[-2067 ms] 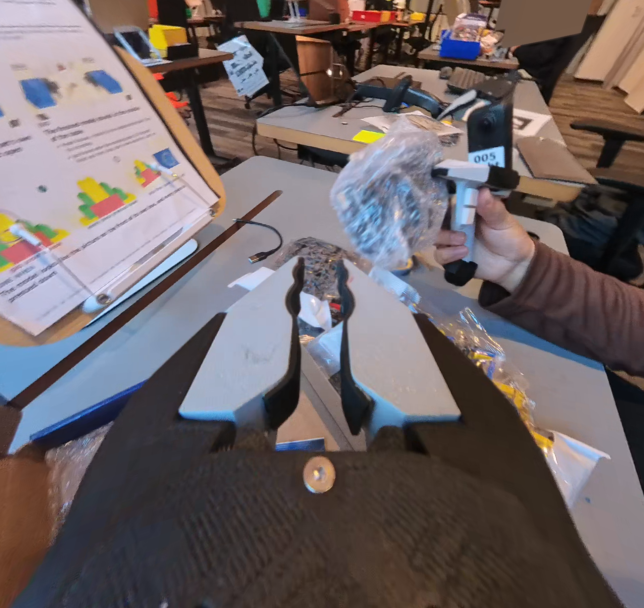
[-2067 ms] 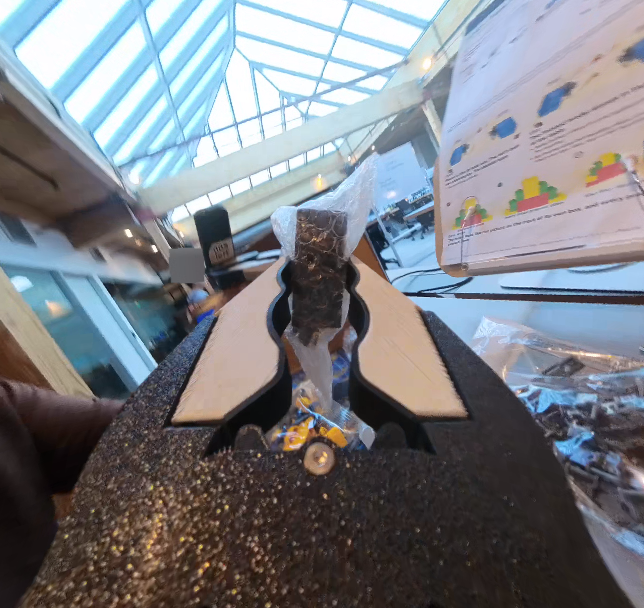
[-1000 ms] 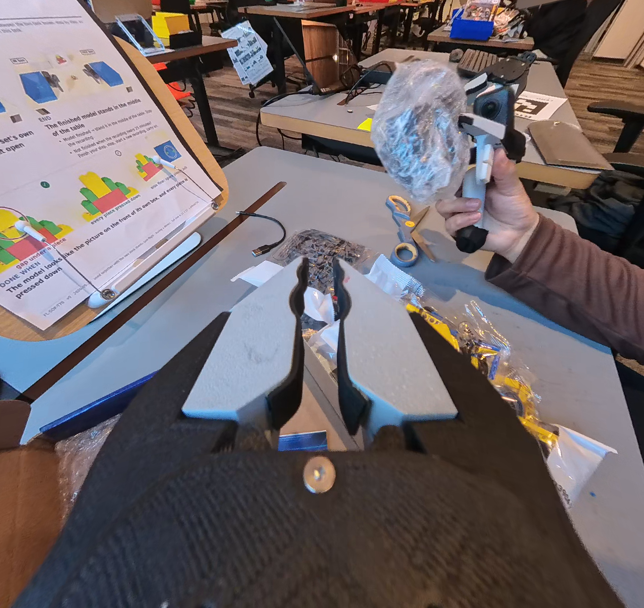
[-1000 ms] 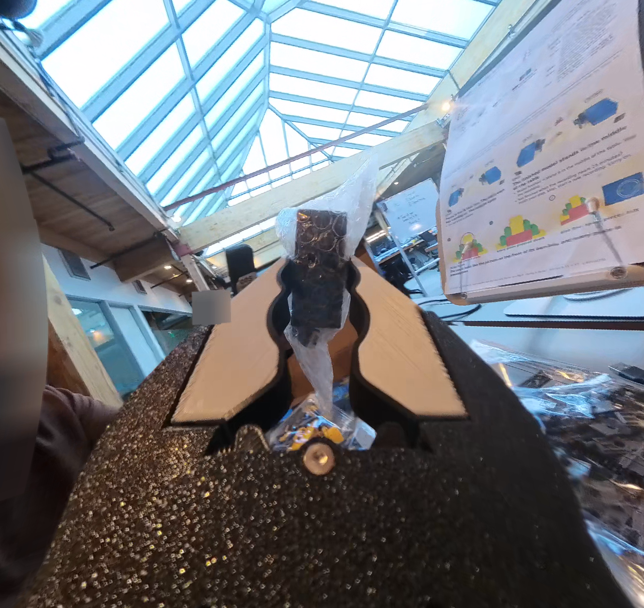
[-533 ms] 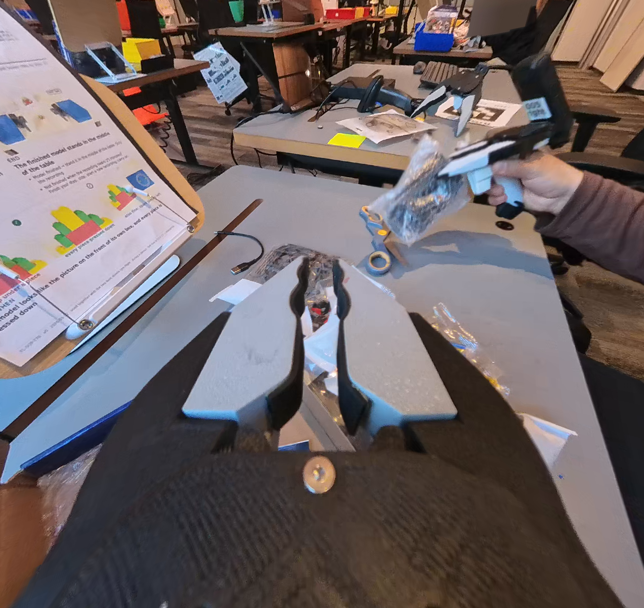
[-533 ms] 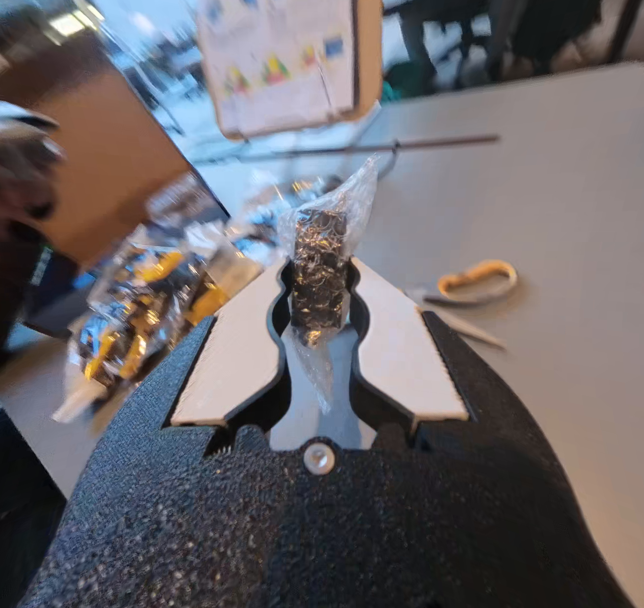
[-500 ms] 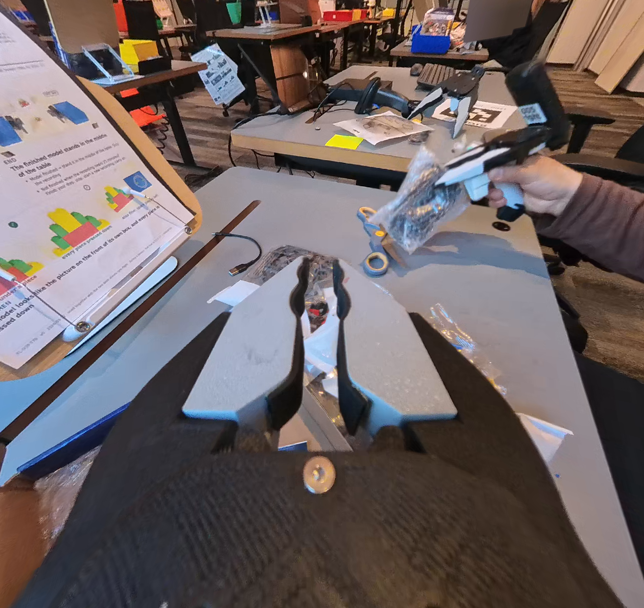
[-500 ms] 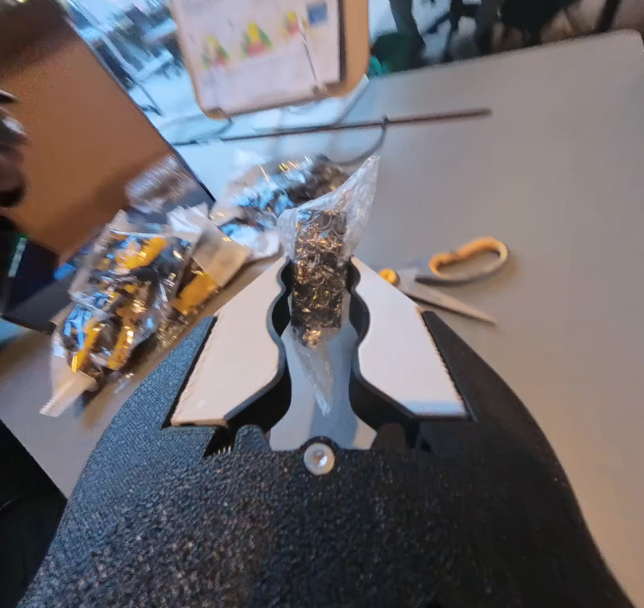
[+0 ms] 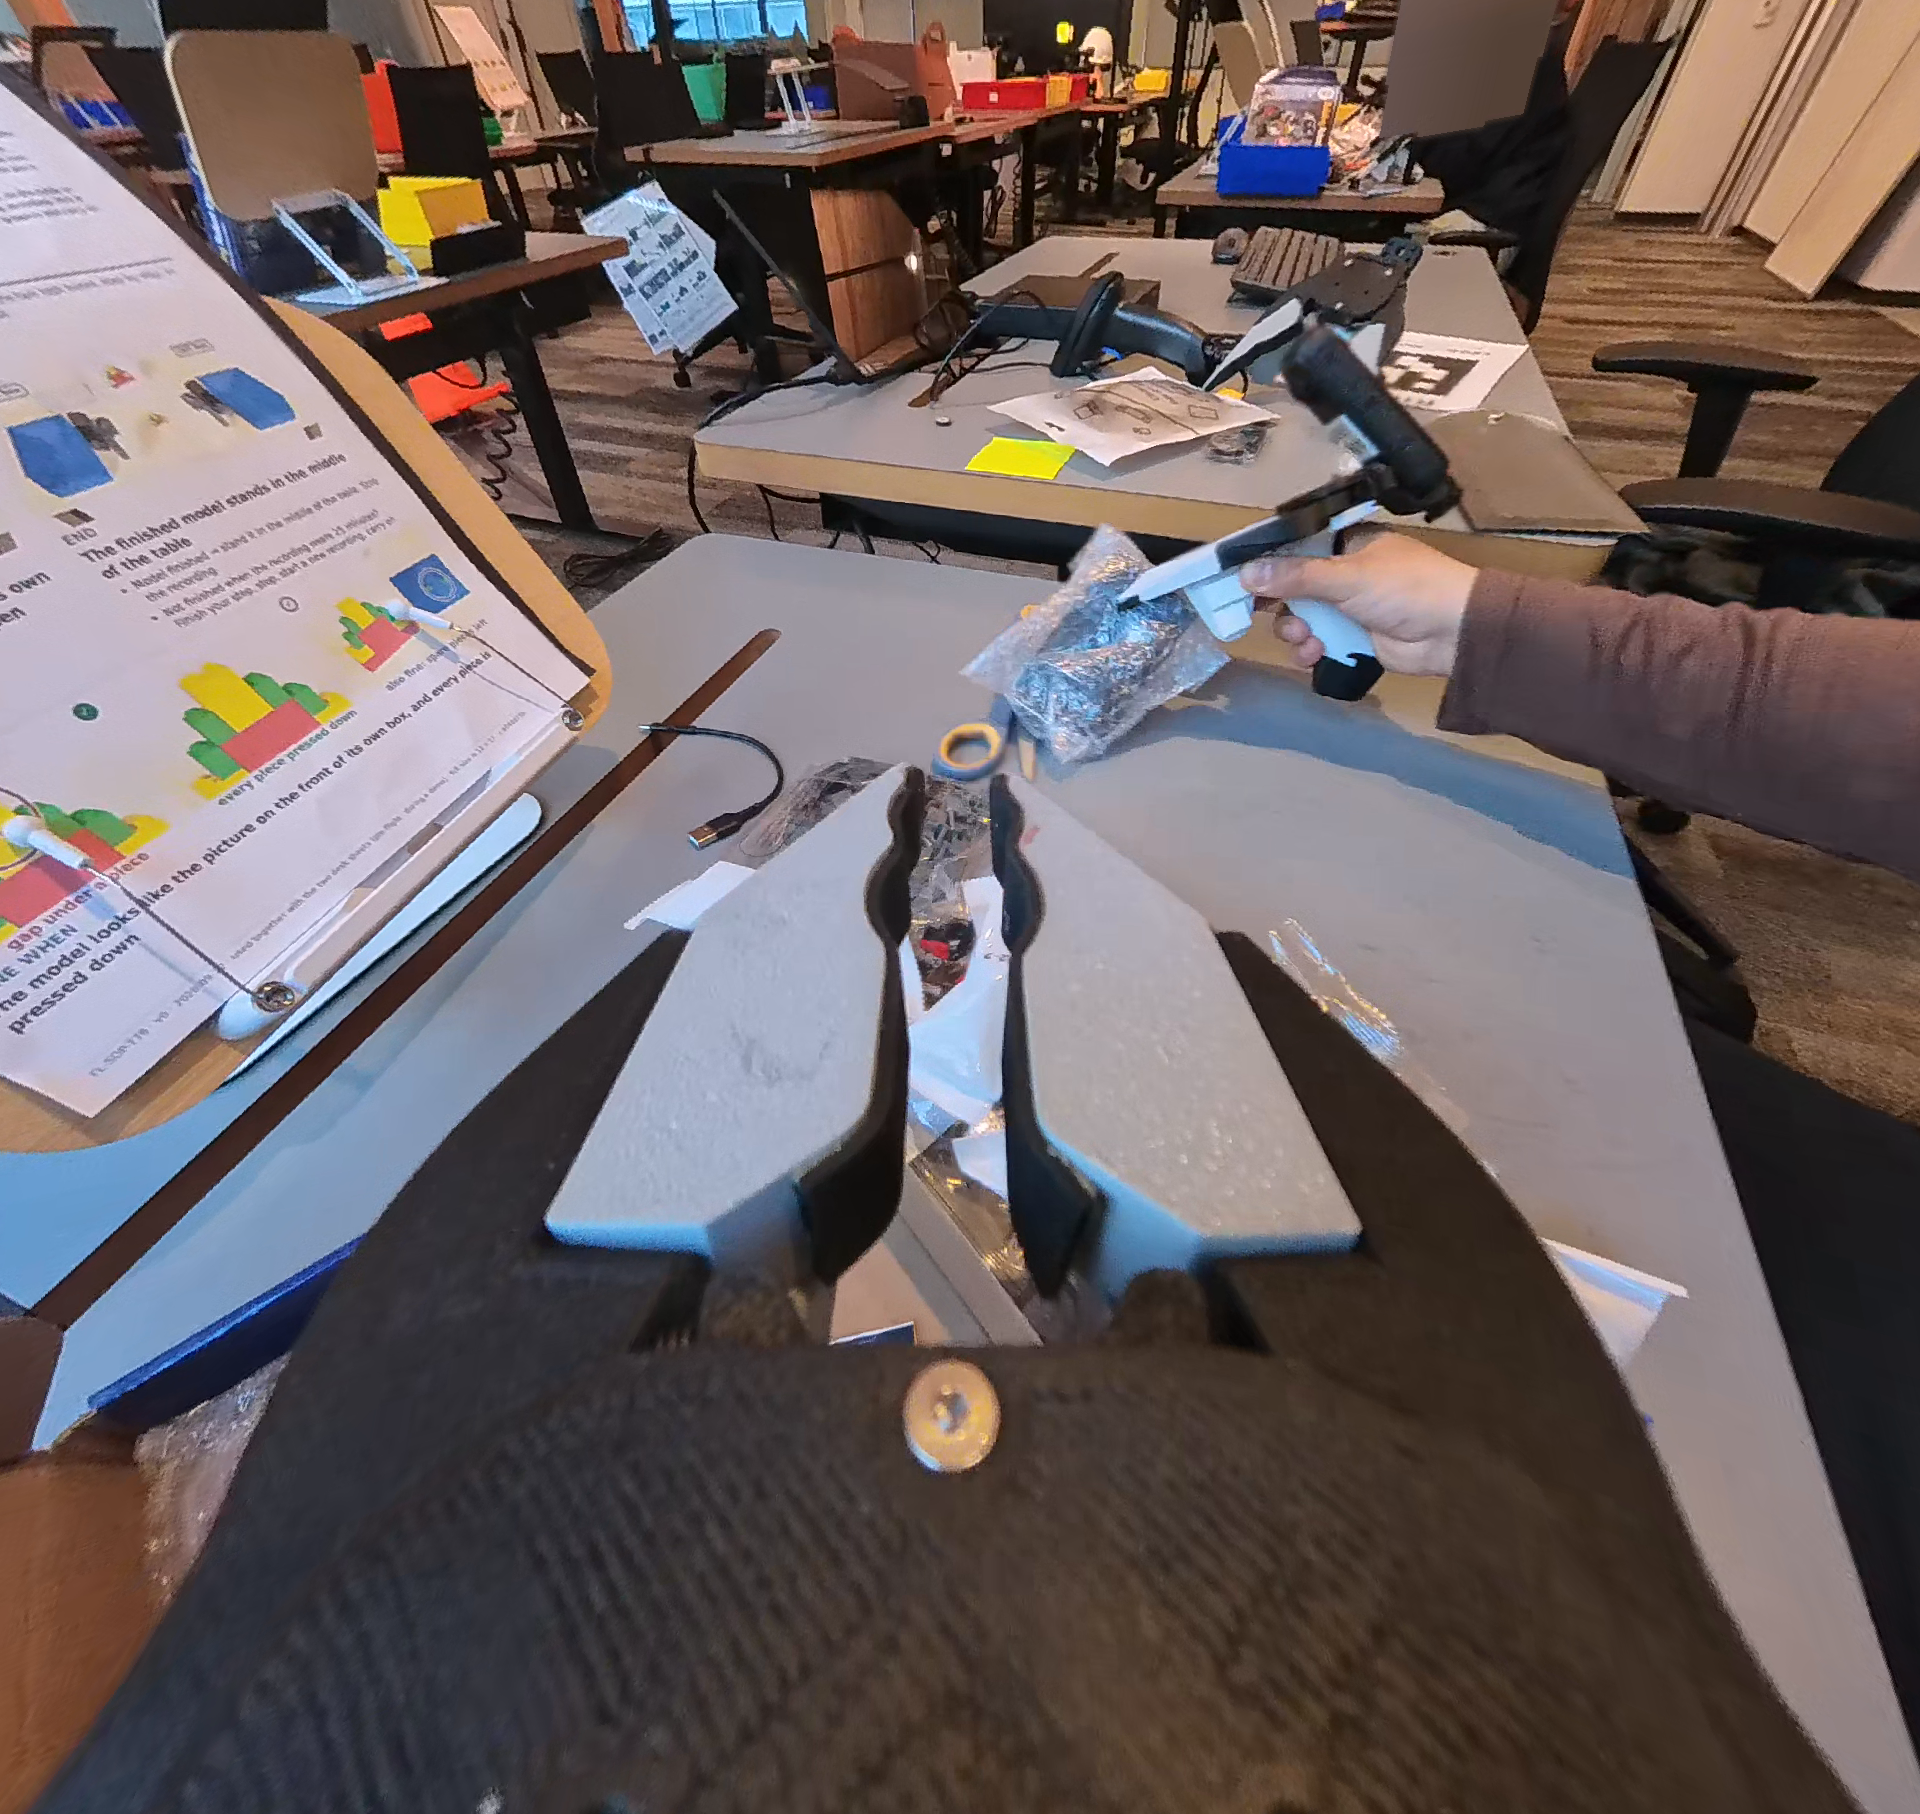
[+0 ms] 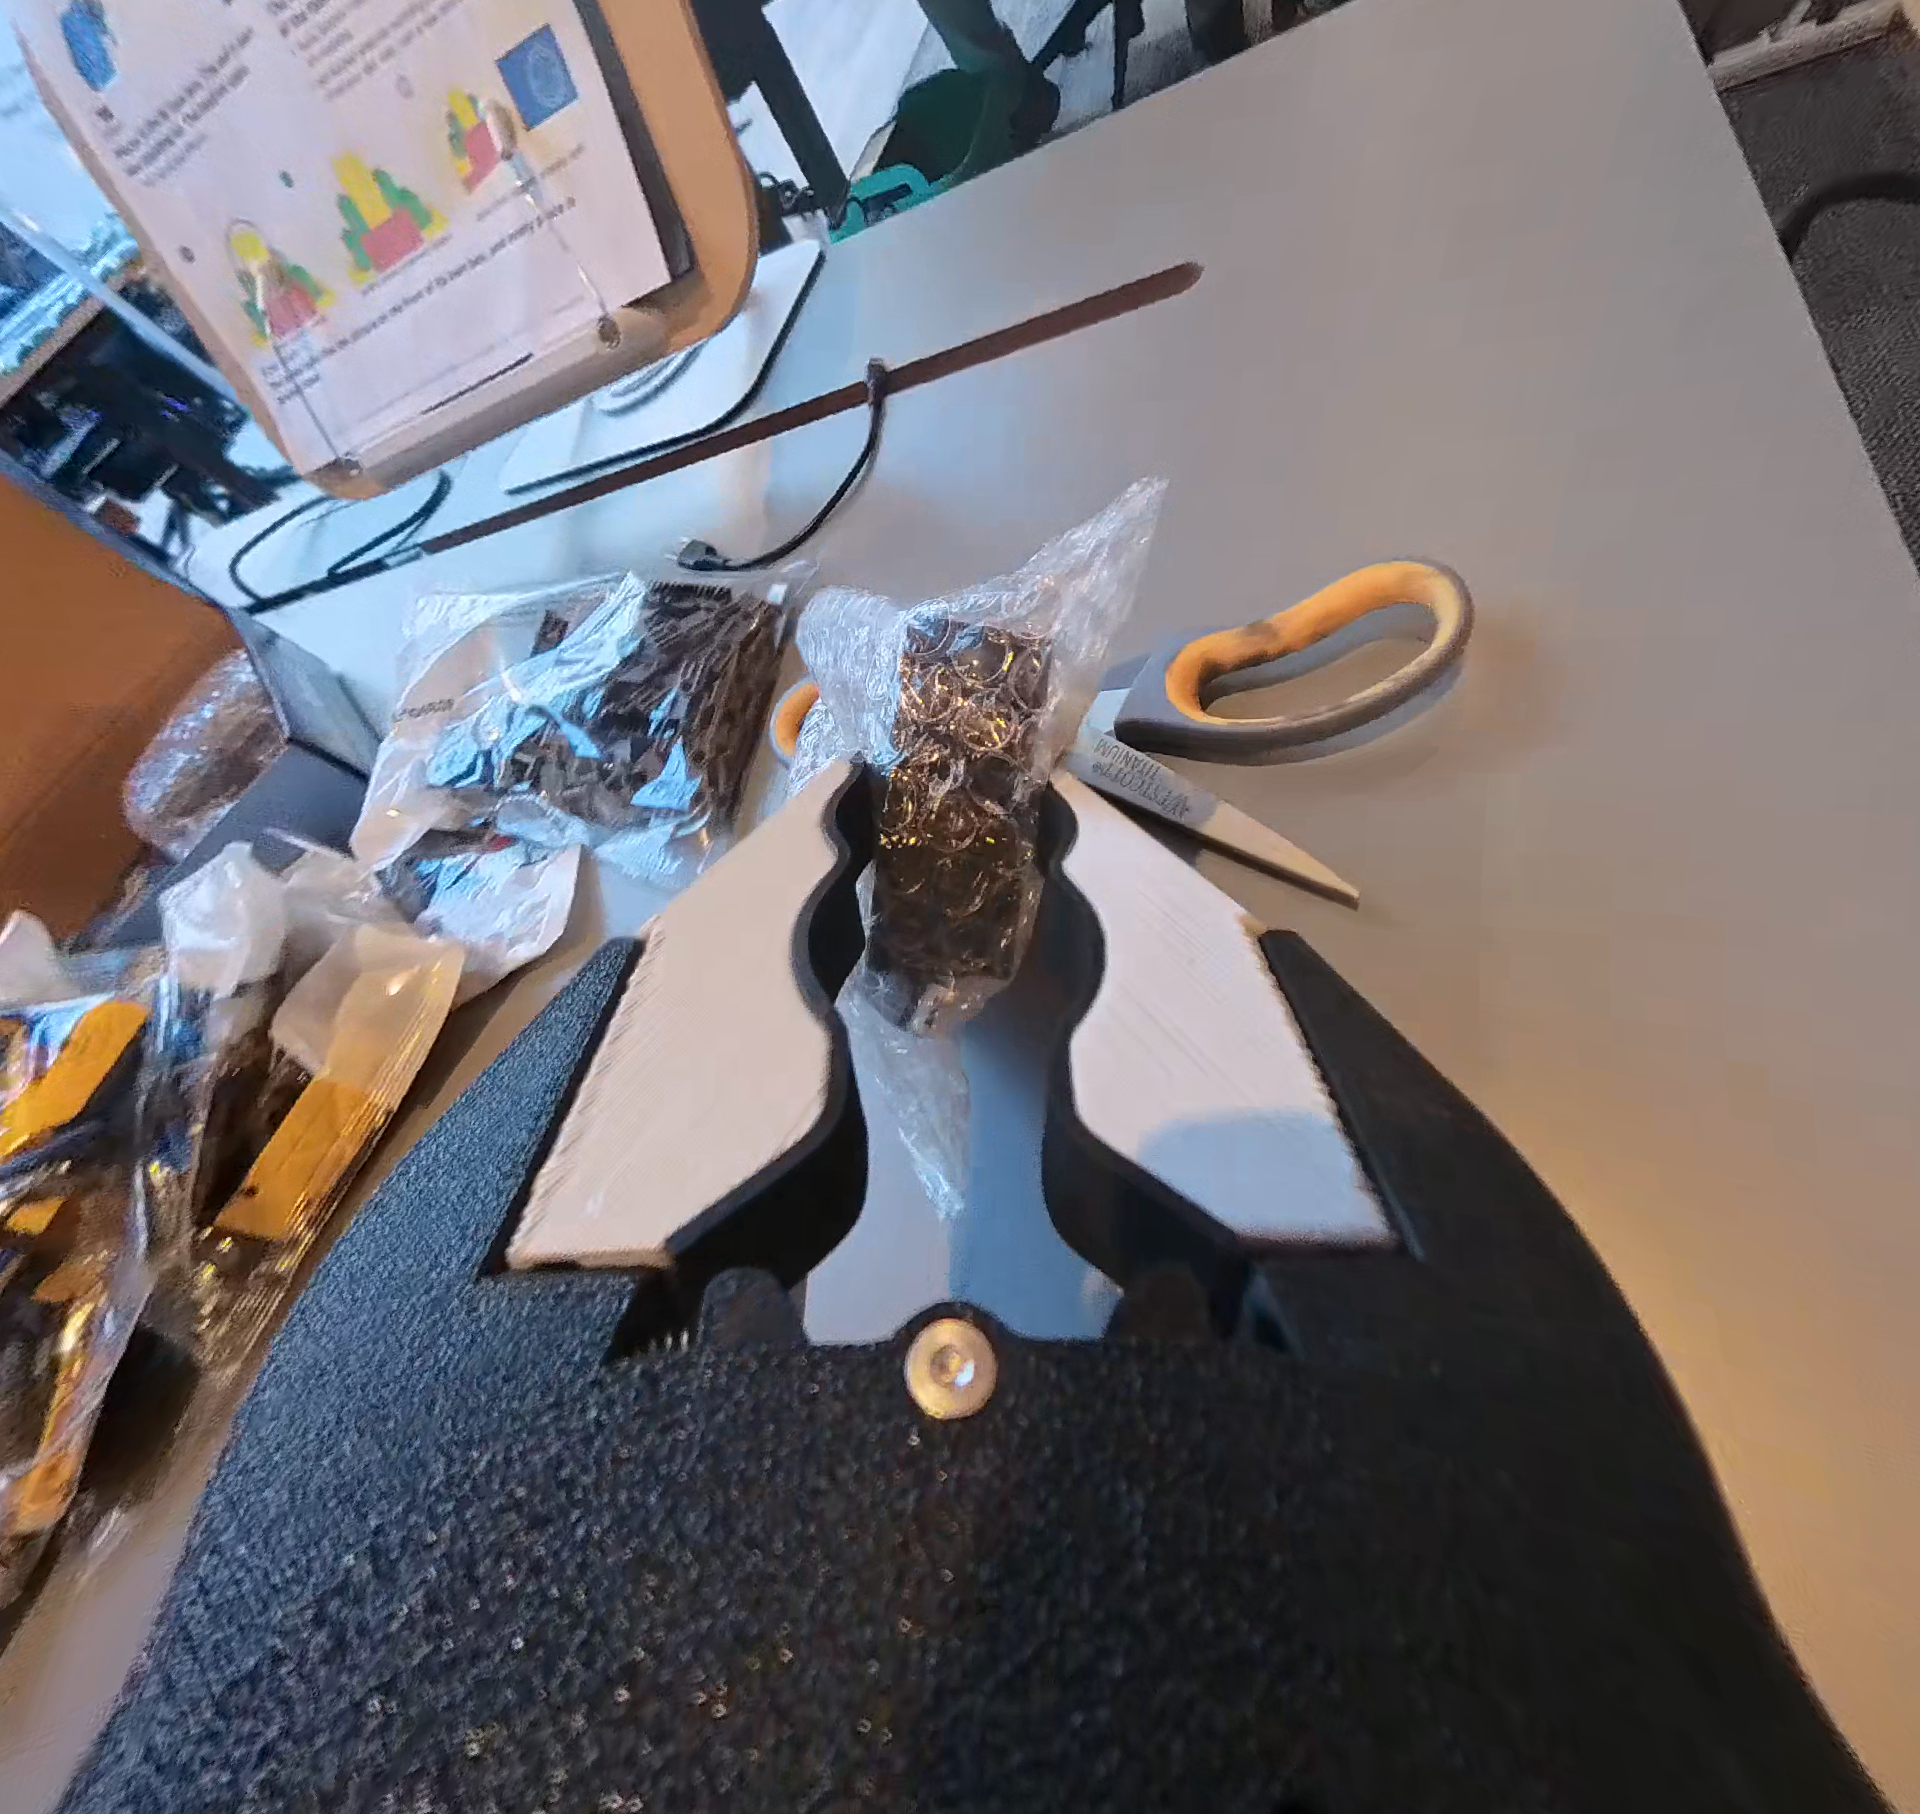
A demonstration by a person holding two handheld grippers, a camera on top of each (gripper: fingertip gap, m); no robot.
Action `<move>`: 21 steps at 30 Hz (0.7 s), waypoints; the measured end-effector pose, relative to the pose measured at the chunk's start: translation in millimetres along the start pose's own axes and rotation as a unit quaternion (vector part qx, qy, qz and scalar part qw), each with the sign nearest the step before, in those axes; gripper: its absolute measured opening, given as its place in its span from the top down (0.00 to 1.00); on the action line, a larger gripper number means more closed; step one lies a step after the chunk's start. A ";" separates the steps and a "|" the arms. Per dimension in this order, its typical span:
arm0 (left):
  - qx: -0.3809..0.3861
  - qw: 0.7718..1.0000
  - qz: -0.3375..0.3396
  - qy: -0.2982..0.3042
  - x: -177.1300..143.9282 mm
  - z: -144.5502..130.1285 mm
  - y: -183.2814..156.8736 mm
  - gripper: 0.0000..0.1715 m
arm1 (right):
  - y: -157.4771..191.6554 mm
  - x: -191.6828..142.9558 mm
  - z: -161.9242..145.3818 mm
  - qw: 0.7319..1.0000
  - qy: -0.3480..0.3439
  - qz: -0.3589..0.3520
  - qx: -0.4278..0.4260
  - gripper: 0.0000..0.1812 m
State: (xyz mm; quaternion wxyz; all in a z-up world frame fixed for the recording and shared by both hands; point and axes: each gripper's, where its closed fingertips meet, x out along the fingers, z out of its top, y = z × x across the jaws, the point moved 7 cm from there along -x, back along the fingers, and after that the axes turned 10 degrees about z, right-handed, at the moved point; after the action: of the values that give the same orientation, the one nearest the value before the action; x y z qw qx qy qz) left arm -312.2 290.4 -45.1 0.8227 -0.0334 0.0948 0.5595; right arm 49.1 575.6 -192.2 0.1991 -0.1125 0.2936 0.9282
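Observation:
My right gripper [image 10: 951, 782] is shut on a small bubble-wrap bag [image 10: 956, 777] full of dark metal rings. It holds the bag low over the grey table [image 10: 1455, 310], just above the orange-handled scissors [image 10: 1299, 684]. In the left wrist view the right gripper [image 9: 1143, 601] and its bag [image 9: 1091, 663] hang over the scissors [image 9: 971, 751]. My left gripper [image 9: 951, 798] is nearly shut with a narrow gap and holds nothing. It hovers above clear bags of small parts [image 9: 945, 891].
An instruction board [image 9: 208, 621] stands at the left, with a black cable [image 9: 748, 767] beside it. More bags of dark parts [image 10: 582, 736] and yellow parts [image 10: 62, 1141] lie at the table's left. A cardboard box [image 10: 83, 673] stands behind them. My right fingertips sit around 40 cm from my left ones.
The right gripper has swung the bag down from held high in the air to low over the table by the scissors. The left gripper has hardly moved.

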 end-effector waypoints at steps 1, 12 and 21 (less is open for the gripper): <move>0.000 1.000 0.000 0.002 0.7 -1.1 0.7 0.95 | -3.1 5.9 4.6 1.000 0.001 -0.002 -0.001 0.84; -0.001 1.000 0.012 0.022 6.6 -10.1 9.6 0.94 | -28.8 66.0 44.2 0.999 -0.006 0.003 0.038 0.84; -0.020 0.999 0.024 -0.010 -12.7 3.1 20.5 0.94 | 15.9 26.4 24.6 0.982 0.046 0.121 0.140 0.84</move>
State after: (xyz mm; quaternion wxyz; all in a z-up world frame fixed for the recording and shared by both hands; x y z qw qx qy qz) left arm -335.3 286.9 -38.5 0.8090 -0.0418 0.0767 0.5813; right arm 16.3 586.3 -173.1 0.0855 -0.0893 0.4410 0.8889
